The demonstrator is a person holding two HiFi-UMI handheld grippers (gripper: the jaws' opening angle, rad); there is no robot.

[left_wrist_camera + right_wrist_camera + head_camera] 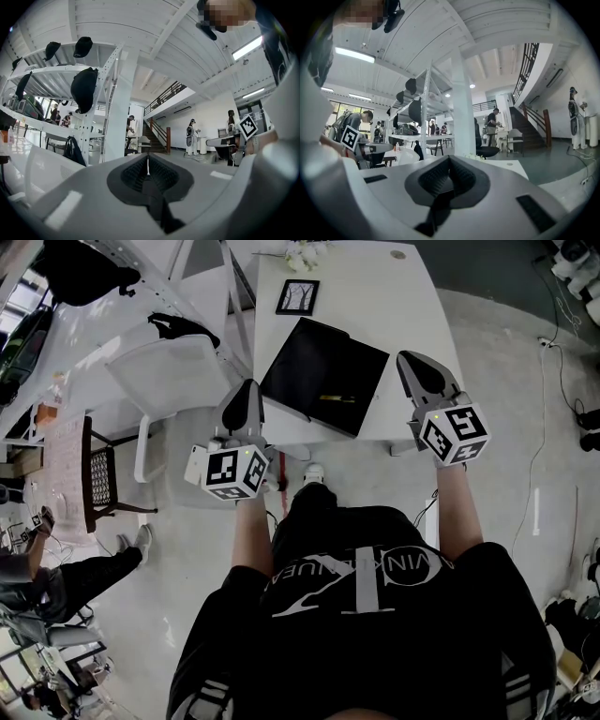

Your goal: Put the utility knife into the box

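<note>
A flat black box (323,373) lies on the white table (403,306) ahead of me. On its near right part rests a thin yellow utility knife (337,398). My left gripper (246,405) hangs off the table's near left corner, short of the box. Its jaws are shut and empty. My right gripper (427,377) hovers over the table's near right edge, to the right of the box, also shut on nothing. Both gripper views look out level across the room, with the left gripper (148,165) and right gripper (449,177) closed; neither shows knife or box.
A small framed picture (297,296) and white flowers (302,254) sit at the table's far end. A white chair (178,381) stands left of the table, and a dark chair (98,479) farther left. A post and shelving (117,103) rise at my left.
</note>
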